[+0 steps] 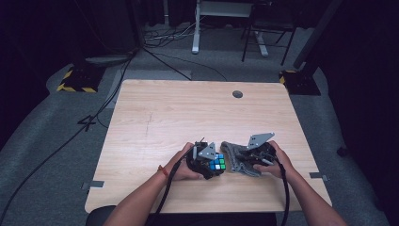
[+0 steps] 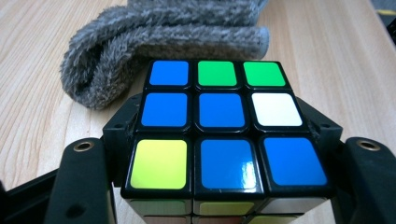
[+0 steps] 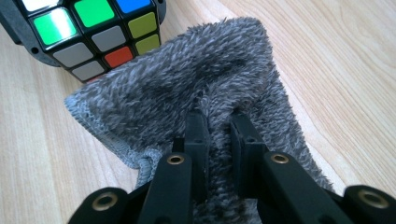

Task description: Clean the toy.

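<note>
A colour cube (image 1: 217, 162) with black edges and a mostly blue top face sits near the table's front edge, clamped between the jaws of my left gripper (image 1: 207, 162). The left gripper view has the cube (image 2: 219, 126) up close between both black jaws. Just right of it lies a grey fluffy cloth (image 1: 238, 157), bunched on the wood. My right gripper (image 1: 254, 157) is shut on a fold of that cloth (image 3: 205, 93), the two jaws pinching the pile between them. The cube (image 3: 93, 32) touches the cloth's far corner in the right gripper view.
The wooden table (image 1: 188, 113) has a round grommet (image 1: 237, 94) near its back edge. Beyond the table stand a white desk leg (image 1: 195, 28), chair legs (image 1: 263, 37) and cables on the grey floor. Striped floor weights (image 1: 75, 80) sit at the back left.
</note>
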`<state>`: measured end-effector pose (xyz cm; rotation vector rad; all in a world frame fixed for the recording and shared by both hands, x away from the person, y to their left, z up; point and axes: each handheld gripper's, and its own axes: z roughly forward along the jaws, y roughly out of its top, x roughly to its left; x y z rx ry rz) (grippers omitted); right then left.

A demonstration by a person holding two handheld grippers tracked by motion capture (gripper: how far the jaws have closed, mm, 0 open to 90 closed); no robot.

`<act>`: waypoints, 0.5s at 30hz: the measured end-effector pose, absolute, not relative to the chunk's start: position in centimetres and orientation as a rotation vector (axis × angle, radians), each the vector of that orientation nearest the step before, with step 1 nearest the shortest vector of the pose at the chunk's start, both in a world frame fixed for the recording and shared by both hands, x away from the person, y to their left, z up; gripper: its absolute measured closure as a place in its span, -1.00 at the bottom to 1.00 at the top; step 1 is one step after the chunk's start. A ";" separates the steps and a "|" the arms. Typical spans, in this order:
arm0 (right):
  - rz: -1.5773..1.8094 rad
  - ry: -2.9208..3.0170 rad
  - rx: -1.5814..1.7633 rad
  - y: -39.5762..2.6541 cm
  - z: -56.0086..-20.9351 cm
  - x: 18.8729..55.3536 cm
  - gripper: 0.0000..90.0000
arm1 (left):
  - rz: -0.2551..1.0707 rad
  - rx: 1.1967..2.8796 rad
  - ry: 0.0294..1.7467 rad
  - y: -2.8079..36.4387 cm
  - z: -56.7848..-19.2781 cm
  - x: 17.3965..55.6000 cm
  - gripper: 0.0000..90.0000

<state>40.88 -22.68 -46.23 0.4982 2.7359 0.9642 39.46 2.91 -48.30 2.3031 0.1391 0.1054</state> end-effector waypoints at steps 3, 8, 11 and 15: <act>0.963 2.740 0.501 -22.8 -46.3 40.9 0.76 | 0.090 2.303 0.147 3.1 -48.5 39.6 -0.26; 0.936 2.757 0.503 -22.8 -46.6 41.1 0.75 | 0.066 2.291 0.168 3.3 -48.7 39.8 -0.26; 0.933 2.760 0.510 -22.9 -46.7 41.2 0.74 | 0.068 2.294 0.170 3.4 -48.7 39.8 -0.27; 0.931 2.760 0.513 -23.0 -46.7 41.3 0.74 | 0.061 2.305 0.173 3.6 -48.8 39.8 -0.27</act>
